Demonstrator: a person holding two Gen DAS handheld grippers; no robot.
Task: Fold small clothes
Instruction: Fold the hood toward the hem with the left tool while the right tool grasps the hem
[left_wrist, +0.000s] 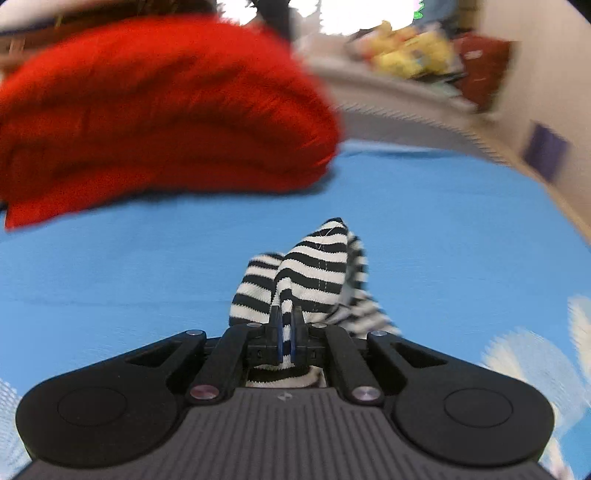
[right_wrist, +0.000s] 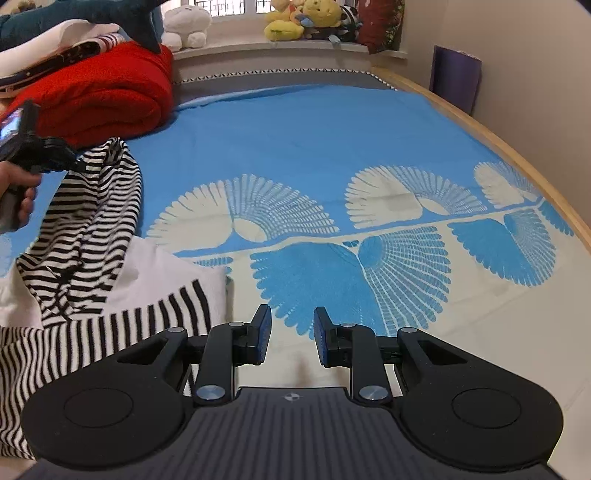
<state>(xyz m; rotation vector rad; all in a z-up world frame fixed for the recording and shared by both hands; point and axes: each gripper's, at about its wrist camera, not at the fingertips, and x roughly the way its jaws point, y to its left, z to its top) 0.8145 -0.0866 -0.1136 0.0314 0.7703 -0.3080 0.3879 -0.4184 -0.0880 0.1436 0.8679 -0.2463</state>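
Observation:
A black-and-white striped garment (left_wrist: 317, 258) is pinched between the pads of my left gripper (left_wrist: 286, 314), and a fold of it stands up above the blue sheet (left_wrist: 443, 229). In the right wrist view the same striped garment (right_wrist: 92, 221) hangs from the left gripper (right_wrist: 75, 166) at the far left, its lower part with a white panel (right_wrist: 166, 269) lying on the bed. My right gripper (right_wrist: 291, 325) is open over the patterned sheet, to the right of the garment, with nothing between its fingers.
A folded red blanket (right_wrist: 103, 92) lies at the back left with other clothes on top. Plush toys (right_wrist: 303, 18) sit on the window ledge. A wooden bed edge (right_wrist: 517, 155) runs along the right, with a purple board (right_wrist: 456, 77) against the wall. A hand (right_wrist: 18, 184) holds the left gripper.

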